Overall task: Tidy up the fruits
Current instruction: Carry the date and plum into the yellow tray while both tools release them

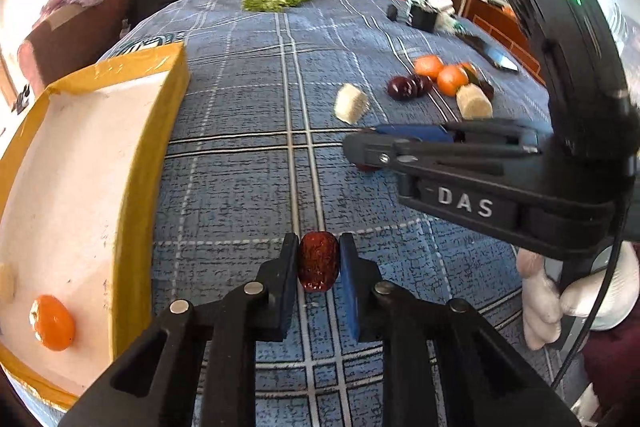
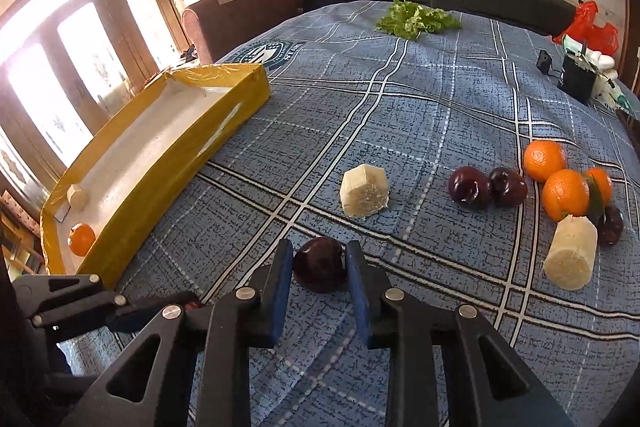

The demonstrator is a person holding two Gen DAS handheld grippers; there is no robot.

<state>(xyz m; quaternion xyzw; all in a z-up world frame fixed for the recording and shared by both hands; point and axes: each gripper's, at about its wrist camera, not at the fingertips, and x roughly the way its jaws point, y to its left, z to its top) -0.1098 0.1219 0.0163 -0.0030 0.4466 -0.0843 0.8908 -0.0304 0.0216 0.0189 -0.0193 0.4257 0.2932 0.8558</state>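
Note:
My left gripper (image 1: 319,261) is shut on a wrinkled red date (image 1: 318,261) just above the blue plaid cloth. My right gripper (image 2: 320,265) is shut on a dark plum (image 2: 320,263) resting on the cloth; it also shows in the left wrist view (image 1: 362,151). The yellow-edged box (image 1: 160,99) lies to the left and holds an orange (image 1: 52,323) and a pale cane piece (image 2: 78,197). On the cloth lie a cane piece (image 2: 364,195), two plums (image 2: 486,187), several oranges (image 2: 560,175) and another cane piece (image 2: 570,253).
A bunch of lettuce (image 2: 416,19) lies at the far end. A red bag (image 2: 592,31) and small black items (image 2: 576,77) sit at the far right. A knife (image 1: 496,53) lies beyond the oranges. A brown armchair (image 2: 240,11) stands behind the box.

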